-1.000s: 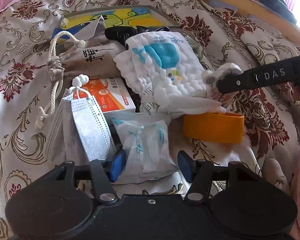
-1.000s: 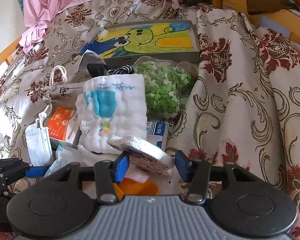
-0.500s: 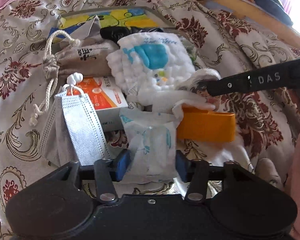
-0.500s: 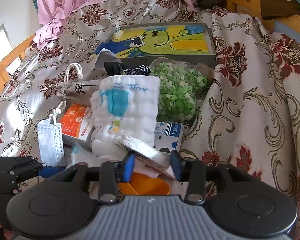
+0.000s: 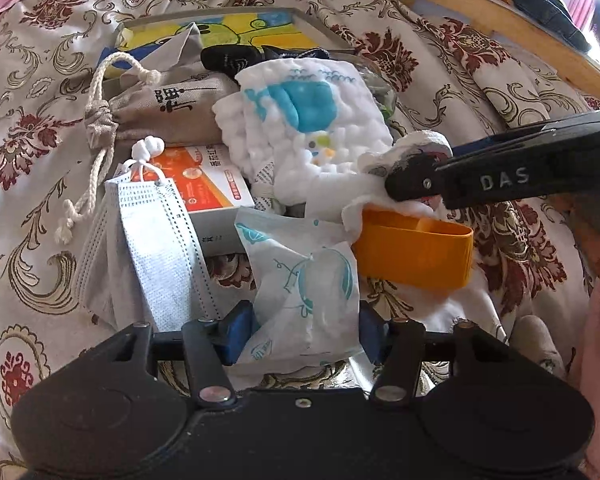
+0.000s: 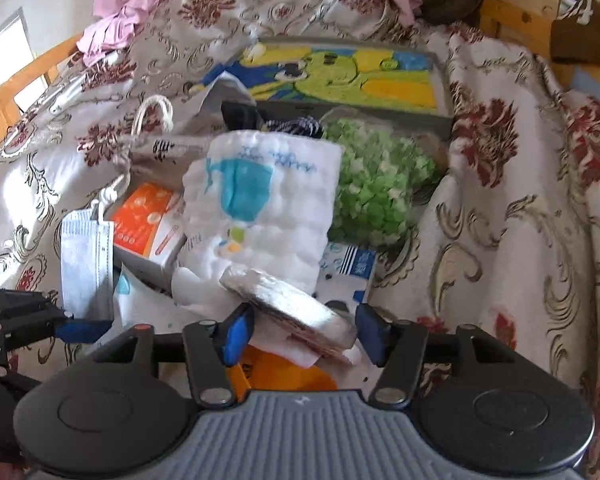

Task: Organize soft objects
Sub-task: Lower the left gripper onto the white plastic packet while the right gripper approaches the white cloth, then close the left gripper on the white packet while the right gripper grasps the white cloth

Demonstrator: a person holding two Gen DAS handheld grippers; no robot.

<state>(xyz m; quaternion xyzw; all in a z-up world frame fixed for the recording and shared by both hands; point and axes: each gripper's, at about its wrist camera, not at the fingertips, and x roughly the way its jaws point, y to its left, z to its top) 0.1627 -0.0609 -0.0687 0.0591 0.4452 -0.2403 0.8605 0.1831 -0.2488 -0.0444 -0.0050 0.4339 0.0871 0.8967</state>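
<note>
My left gripper (image 5: 305,334) is shut on a white packet with teal print (image 5: 300,280), which bunches up between the blue pads. My right gripper (image 6: 303,336) is shut on a flat round silvery-white pad (image 6: 288,304), tilted and lifted just over an orange plastic tray (image 5: 416,252). In the left wrist view the right gripper's black finger (image 5: 480,184) reaches in from the right with that pad (image 5: 420,144) at its tip. A white quilted cloth with a blue whale (image 5: 300,128) lies behind, a corner trailing under the pad.
On the floral bedspread (image 5: 28,152) lie grey face masks (image 5: 156,248), an orange-and-white box (image 5: 208,188), a drawstring pouch (image 5: 168,108), a black sock (image 5: 228,60), a bag of green bits (image 6: 376,184) and a cartoon picture box (image 6: 340,76). A wooden bed frame (image 5: 520,32) runs behind.
The left pads came in onto the packet, which now stands crumpled between them. The right gripper took hold of the round pad, and the pad now sits more tilted.
</note>
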